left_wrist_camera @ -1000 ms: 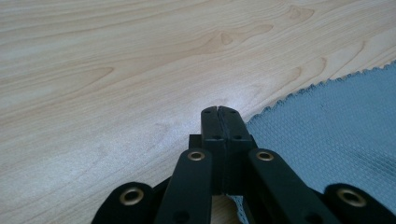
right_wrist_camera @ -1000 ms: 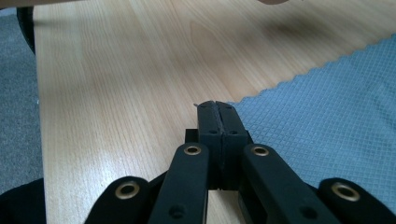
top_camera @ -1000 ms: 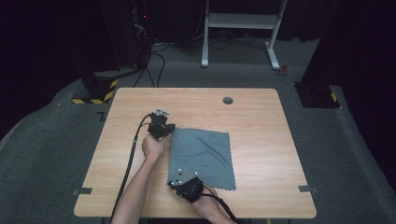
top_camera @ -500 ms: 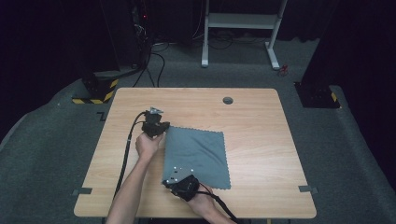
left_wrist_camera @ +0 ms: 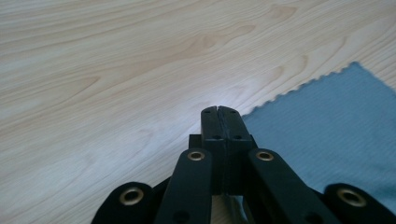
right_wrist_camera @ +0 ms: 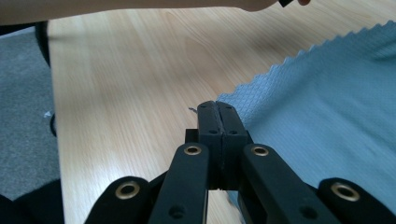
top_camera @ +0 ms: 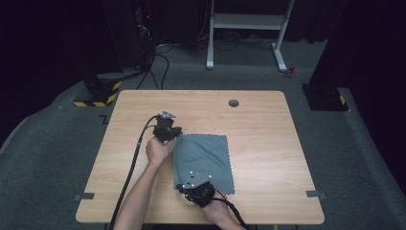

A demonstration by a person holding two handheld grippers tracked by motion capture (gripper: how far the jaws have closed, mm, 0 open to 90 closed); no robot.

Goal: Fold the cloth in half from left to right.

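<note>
One grey cloth [top_camera: 204, 162] lies flat on the wooden table [top_camera: 268, 143], a little left of the middle and toward the person's side. Its edges are cut in small zigzags, and its surface has a fine diamond pattern, as the right gripper view shows [right_wrist_camera: 327, 116].

The left gripper [top_camera: 166, 129] is at the far left corner of the cloth. In the left gripper view its fingers [left_wrist_camera: 218, 122] are pressed fully together, and the cloth corner [left_wrist_camera: 327, 121] lies just beside them on the right; whether a bit of cloth is pinched between them, I cannot tell.

The right gripper [top_camera: 198, 190] is at the near left corner of the cloth. Its fingers [right_wrist_camera: 217, 119] are also closed tight, with the zigzag edge running just beside them.

A round dark hole [top_camera: 233, 103] sits near the far edge of the table, well apart from the cloth. Grey carpet [top_camera: 57, 143] surrounds the table.
</note>
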